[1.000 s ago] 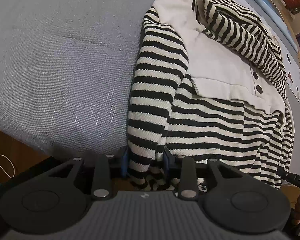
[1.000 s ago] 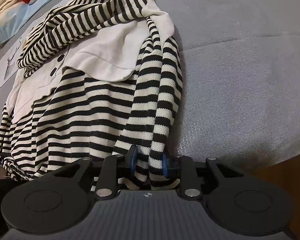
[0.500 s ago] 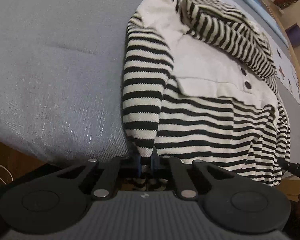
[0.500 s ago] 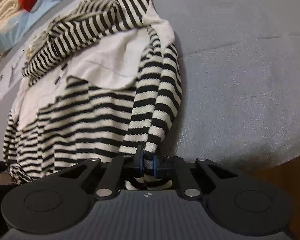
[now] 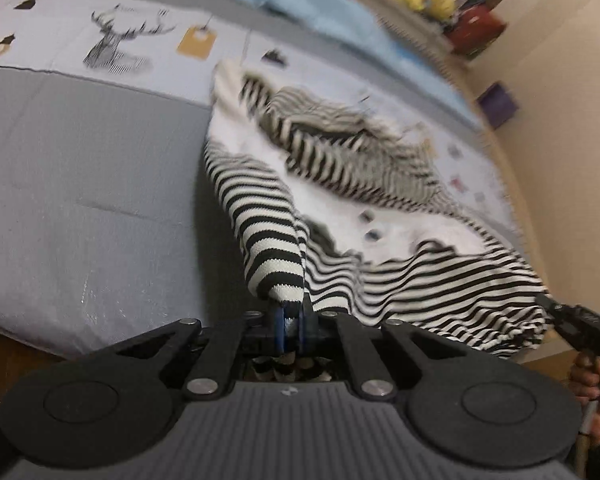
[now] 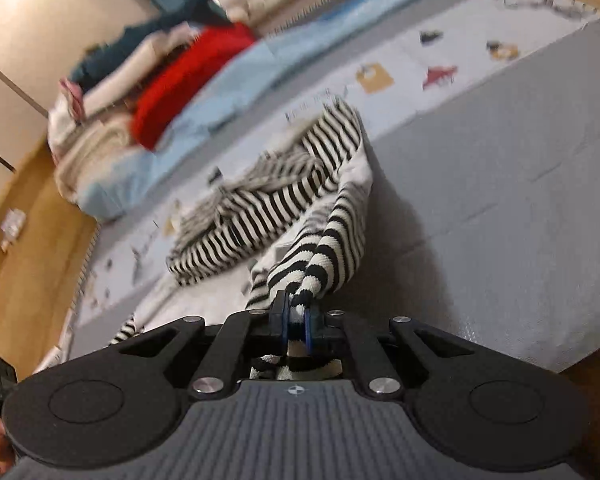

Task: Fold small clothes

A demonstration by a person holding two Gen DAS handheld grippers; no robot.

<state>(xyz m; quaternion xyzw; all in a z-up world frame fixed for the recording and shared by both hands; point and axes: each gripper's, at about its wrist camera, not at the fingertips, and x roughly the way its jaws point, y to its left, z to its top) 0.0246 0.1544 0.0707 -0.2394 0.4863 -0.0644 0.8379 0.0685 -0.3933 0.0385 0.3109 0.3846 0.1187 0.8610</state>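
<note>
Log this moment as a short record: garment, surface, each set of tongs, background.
garment: black-and-white striped top with a white front panel and dark buttons, crumpled, near edge raised
surface: grey mat beside a printed play mat
left tongs: shut on a striped edge of the top
right tongs: shut on another striped edge
background: light blue bedding, red fabric, blurred
task stage: both edges gripped, fold not yet made

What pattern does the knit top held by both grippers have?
The knit top has black and cream horizontal stripes with a plain cream chest panel and dark buttons, clearest in the left wrist view.
</note>
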